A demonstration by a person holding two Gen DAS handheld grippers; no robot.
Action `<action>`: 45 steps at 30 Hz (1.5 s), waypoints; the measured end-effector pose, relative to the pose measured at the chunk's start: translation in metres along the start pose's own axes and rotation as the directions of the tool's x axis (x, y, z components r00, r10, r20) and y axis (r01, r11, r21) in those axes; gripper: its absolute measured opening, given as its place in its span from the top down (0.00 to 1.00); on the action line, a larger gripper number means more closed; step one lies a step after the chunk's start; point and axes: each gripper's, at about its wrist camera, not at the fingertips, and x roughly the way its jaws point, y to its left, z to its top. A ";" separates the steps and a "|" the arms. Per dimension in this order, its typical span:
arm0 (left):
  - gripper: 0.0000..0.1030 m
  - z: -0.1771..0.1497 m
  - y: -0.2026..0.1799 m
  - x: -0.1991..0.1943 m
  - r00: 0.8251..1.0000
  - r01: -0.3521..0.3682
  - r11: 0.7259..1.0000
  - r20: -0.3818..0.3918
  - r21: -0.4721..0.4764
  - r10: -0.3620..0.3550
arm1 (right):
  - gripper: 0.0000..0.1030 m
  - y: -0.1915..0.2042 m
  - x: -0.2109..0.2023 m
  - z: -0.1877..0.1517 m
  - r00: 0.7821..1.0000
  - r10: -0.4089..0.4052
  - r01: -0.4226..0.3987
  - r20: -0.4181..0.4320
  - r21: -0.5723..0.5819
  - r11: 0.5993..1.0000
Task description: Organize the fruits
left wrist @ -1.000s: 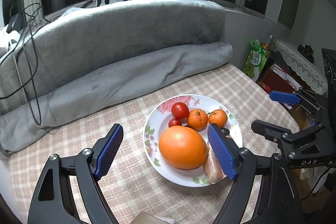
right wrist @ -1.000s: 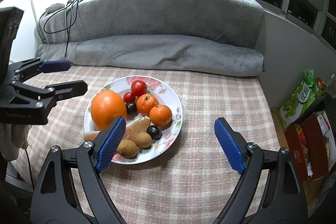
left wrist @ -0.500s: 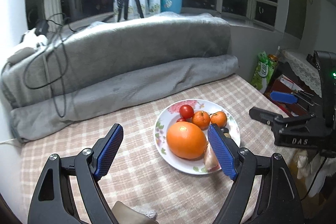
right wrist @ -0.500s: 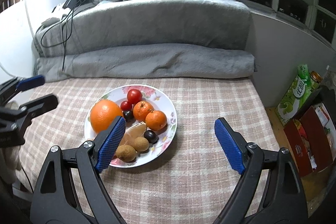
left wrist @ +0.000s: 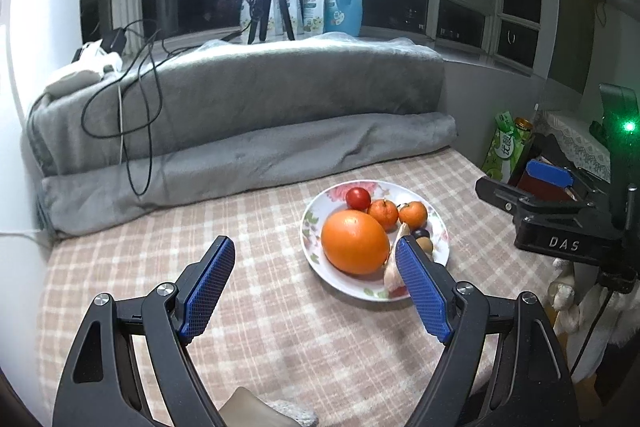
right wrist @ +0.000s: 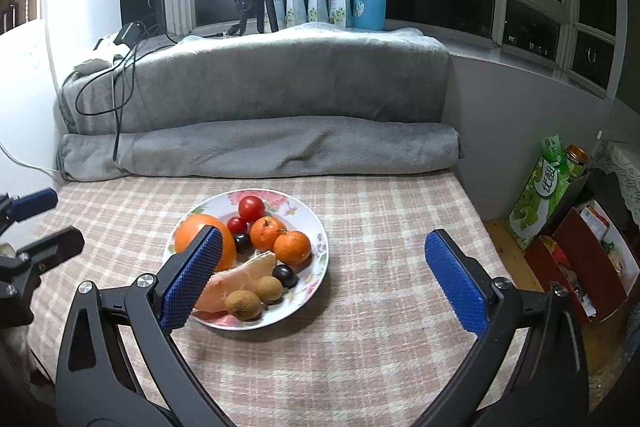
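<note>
Checked worktop (right wrist: 380, 307) carries a plate (right wrist: 316, 263) of fruit — grey blanket (right wrist: 260, 147) behind it; left tool (left wrist: 316, 287) open, right tool (right wrist: 324, 275) opening, both empty.

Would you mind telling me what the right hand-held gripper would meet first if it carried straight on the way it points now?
Most likely the bare checked tablecloth just right of the plate. The right hand-held gripper, its jaws opening and empty, points down past the plate's right rim, though depth is hard to judge.

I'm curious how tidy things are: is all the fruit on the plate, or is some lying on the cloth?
All on the plate: large orange, tomatoes, mandarins and the rest lie inside its rim.
</note>
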 end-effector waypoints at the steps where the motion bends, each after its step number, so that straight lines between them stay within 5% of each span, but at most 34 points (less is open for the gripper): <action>1: 0.20 -0.001 0.000 -0.001 1.000 -0.005 1.000 -0.001 0.001 0.005 | 0.00 0.000 -0.001 0.000 1.000 0.003 -0.003 0.002 0.003 1.000; 45: 0.19 -0.004 0.006 -0.012 1.000 -0.017 0.999 0.019 -0.031 0.017 | 0.00 0.001 -0.004 -0.005 1.000 0.009 -0.009 0.000 -0.001 1.000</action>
